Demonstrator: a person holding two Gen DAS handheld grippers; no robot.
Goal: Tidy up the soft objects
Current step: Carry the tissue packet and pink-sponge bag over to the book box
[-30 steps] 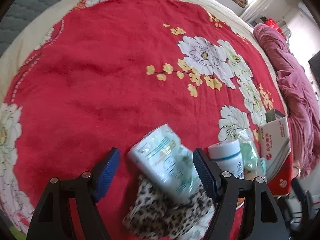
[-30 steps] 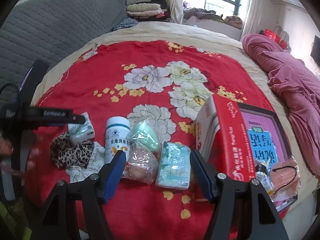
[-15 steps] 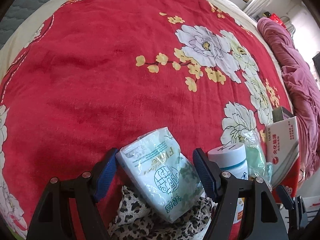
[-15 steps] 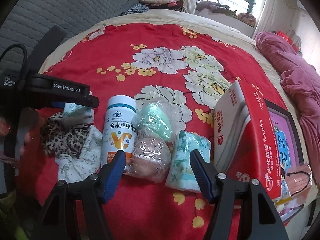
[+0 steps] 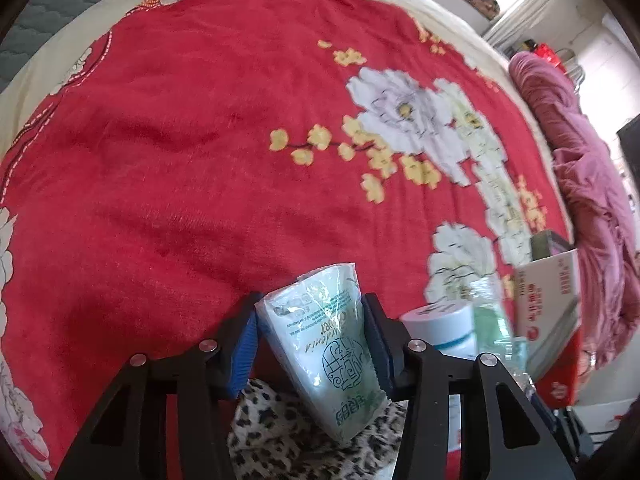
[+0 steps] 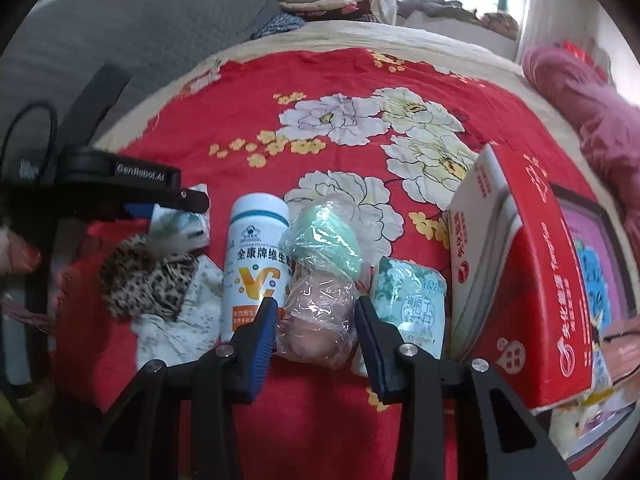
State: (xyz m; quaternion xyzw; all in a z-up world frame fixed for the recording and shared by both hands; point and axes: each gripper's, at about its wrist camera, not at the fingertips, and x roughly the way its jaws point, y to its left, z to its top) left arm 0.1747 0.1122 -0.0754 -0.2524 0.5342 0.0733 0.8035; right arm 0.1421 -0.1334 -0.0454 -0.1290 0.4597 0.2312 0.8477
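Blue pads of the left gripper point(image 5: 310, 342), wide apart a second ago, are closing and now press both sides of the pale green tissue pack point(image 5: 330, 350), which tilts above the leopard-print cloth point(image 5: 288, 436). The right gripper point(image 6: 316, 330) has dropped lower; its jaws are closing around the clear-wrapped pink sponge point(image 6: 316, 320), whether touching is hard to tell. The vitamin bottle point(image 6: 256, 268) crowds it at nine o'clock, a second tissue pack point(image 6: 416, 304) at three, partly hidden

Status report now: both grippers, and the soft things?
Left gripper closing on tissue pack. Right gripper closing around bagged sponge. Bottle close beside.
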